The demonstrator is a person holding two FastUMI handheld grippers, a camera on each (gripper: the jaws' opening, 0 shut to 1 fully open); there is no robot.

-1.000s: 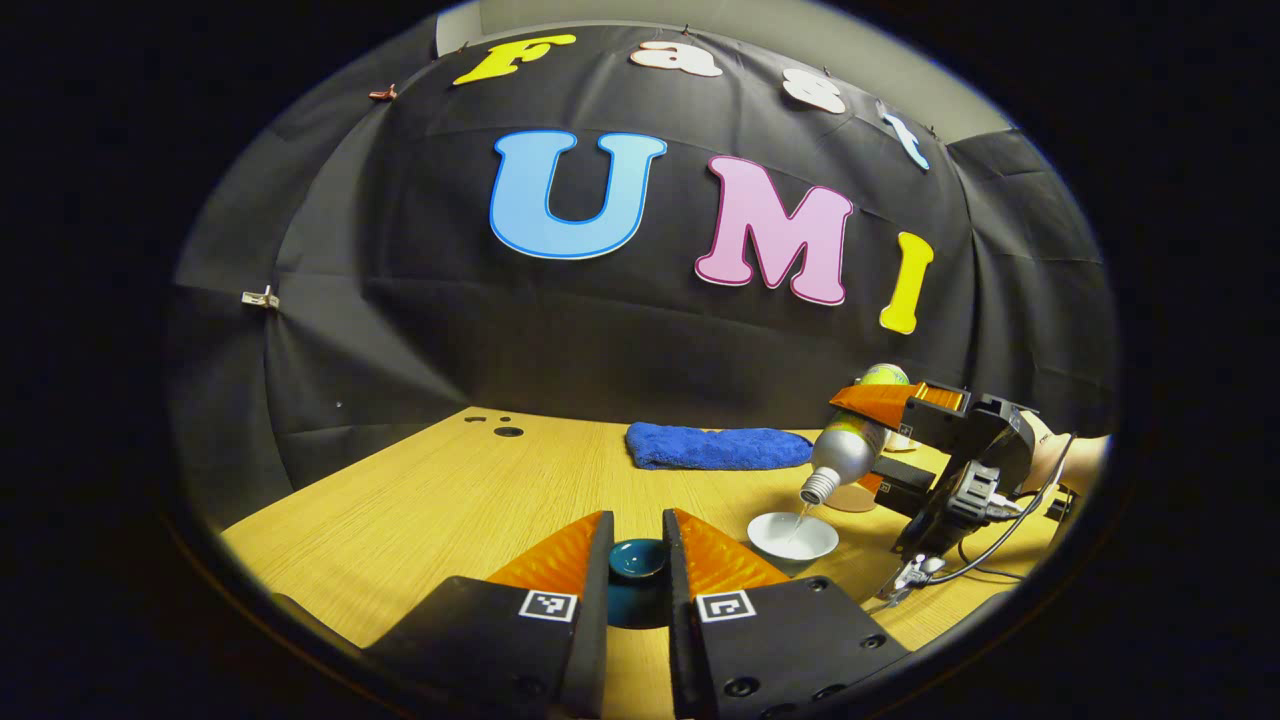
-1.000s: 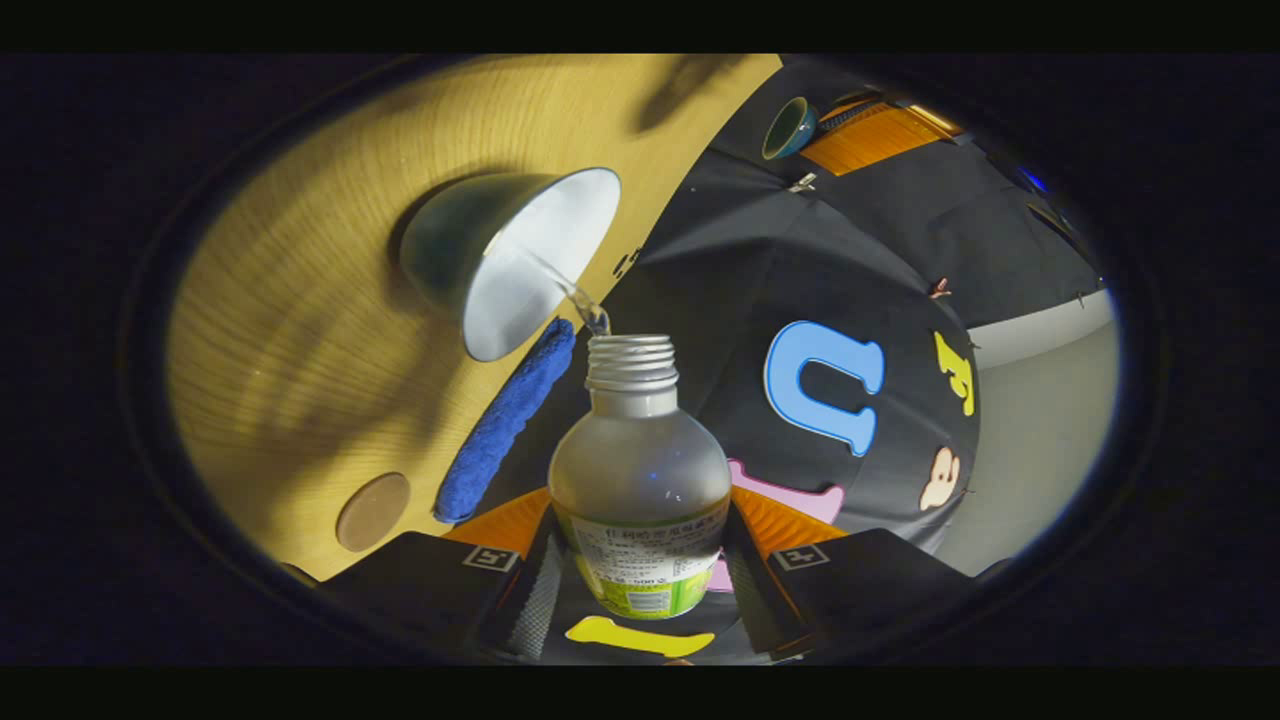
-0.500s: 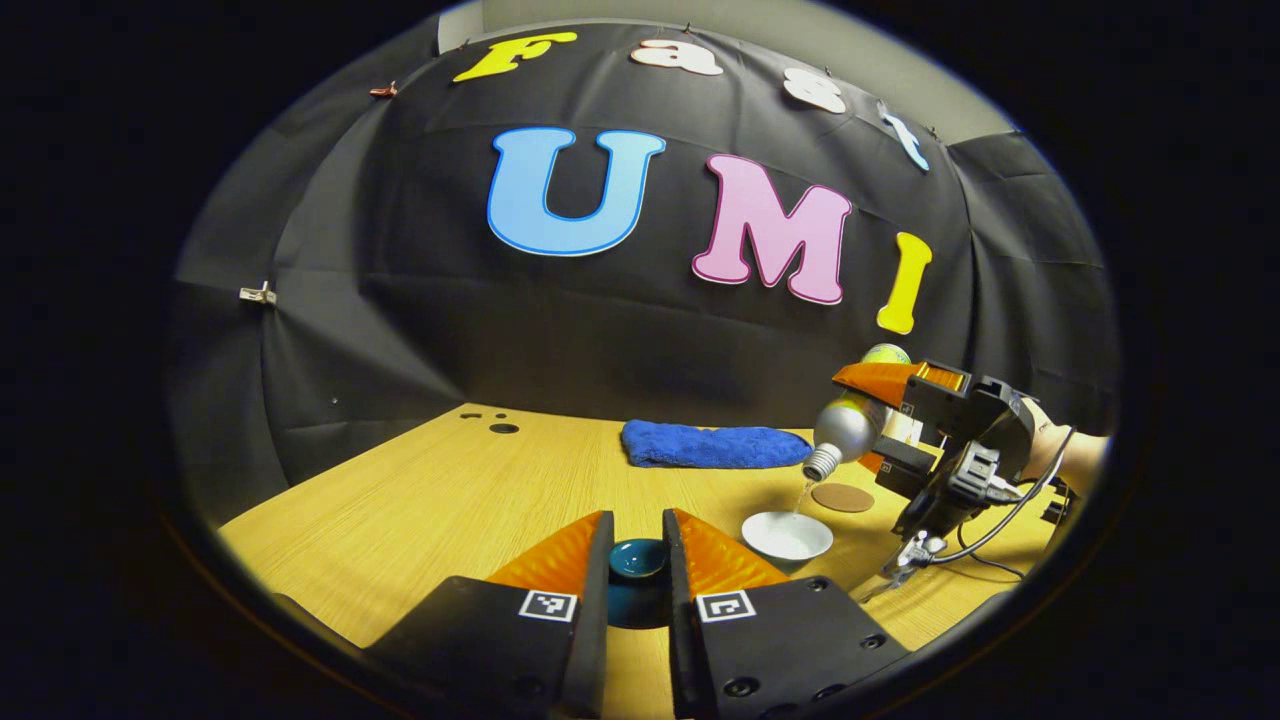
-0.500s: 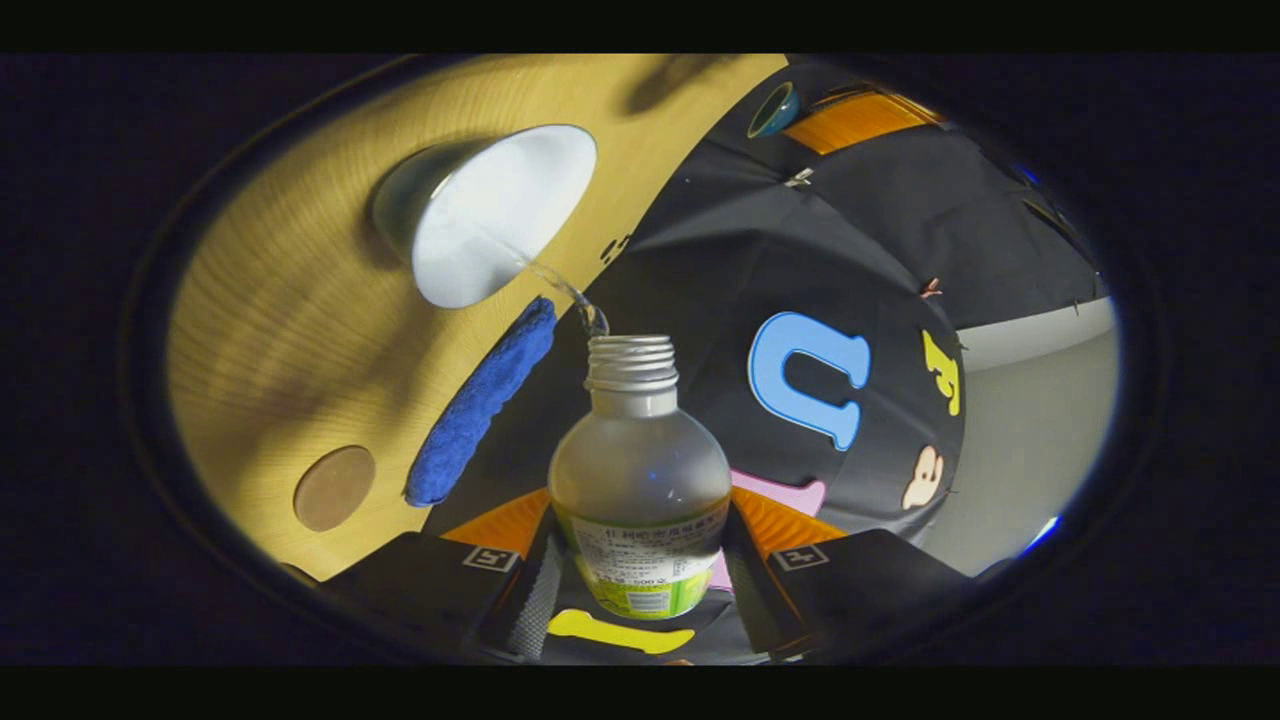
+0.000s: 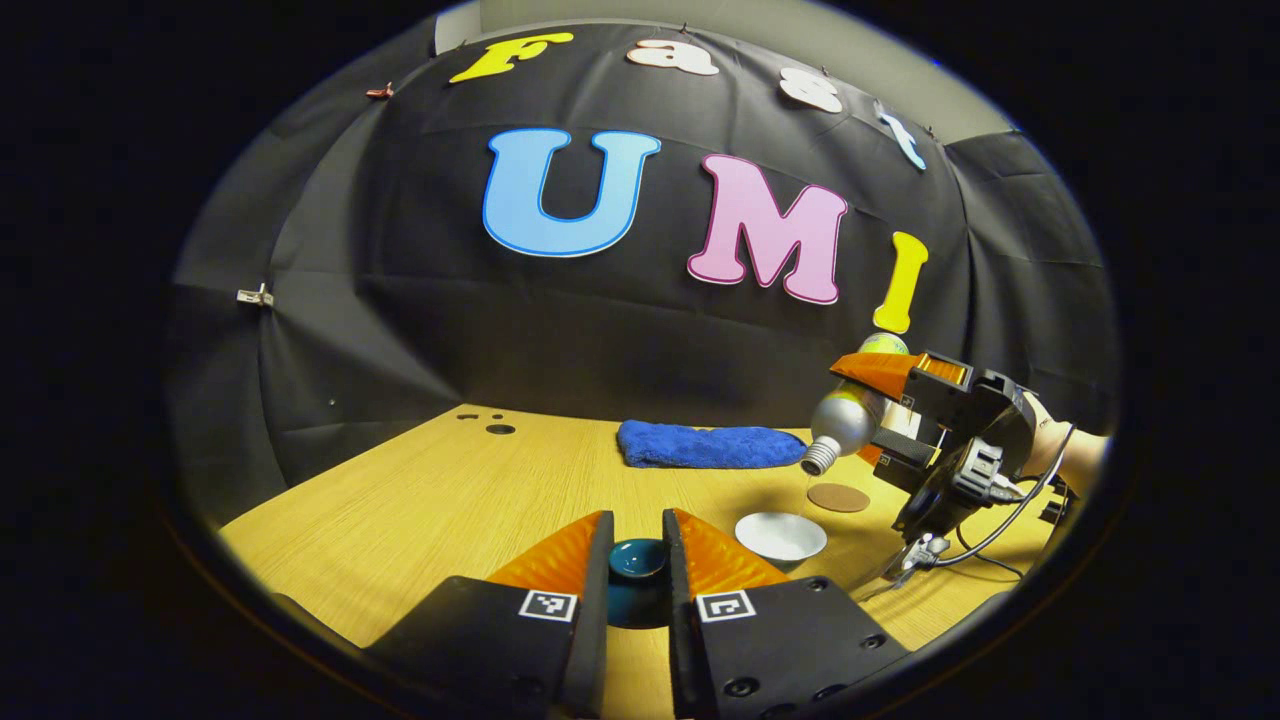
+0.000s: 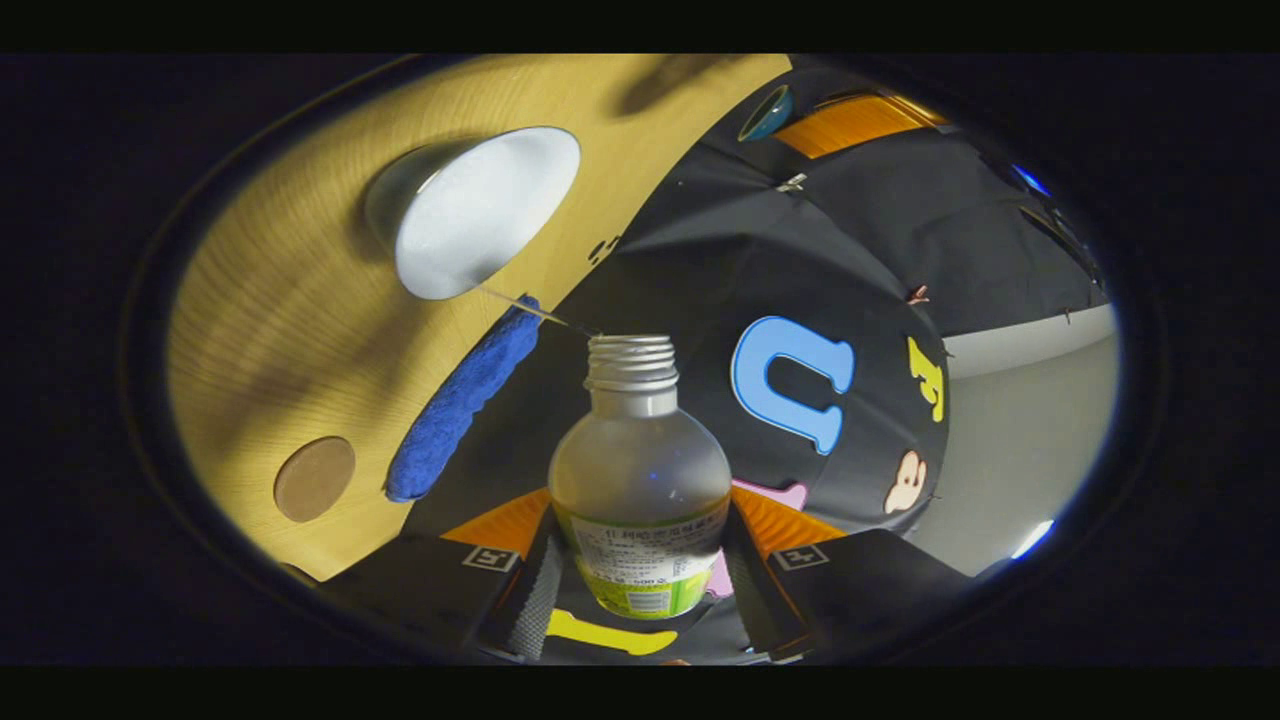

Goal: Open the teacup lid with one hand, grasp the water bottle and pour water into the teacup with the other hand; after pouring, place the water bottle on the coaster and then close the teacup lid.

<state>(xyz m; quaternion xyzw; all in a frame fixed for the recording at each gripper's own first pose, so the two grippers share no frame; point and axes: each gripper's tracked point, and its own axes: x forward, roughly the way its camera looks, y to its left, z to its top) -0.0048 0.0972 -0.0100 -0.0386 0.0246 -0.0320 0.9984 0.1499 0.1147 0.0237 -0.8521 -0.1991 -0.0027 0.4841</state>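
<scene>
Landmark: the teacup [image 5: 781, 535], a white open bowl on the wood table [image 5: 420, 510].

Nearest, in left gripper view: left gripper [image 5: 636, 560] w/ both fingers pinching the teal lid [image 5: 637, 562], held up off the table, just left of the teacup & closer to camera.

Right of & above the teacup: right gripper [image 6: 640, 560] clamped on the water bottle [image 6: 640, 480], both fingers on its labelled body; a hand [image 5: 1062, 455] holds it. Bottle tipped mouth-down toward the teacup, uncapped. In right gripper view a thin thread of water runs from the mouth toward the cup rim – prob. a trickle, hard to tell.

Just behind the teacup, to its right: round brown coaster [image 5: 838, 497], bare, partly under the bottle's mouth.

Further back, behind & left of the teacup: blue cloth [image 5: 710, 444] lying flat near the booth wall. A cable [image 5: 985, 545] hangs from the right gripper, right of the teacup.
</scene>
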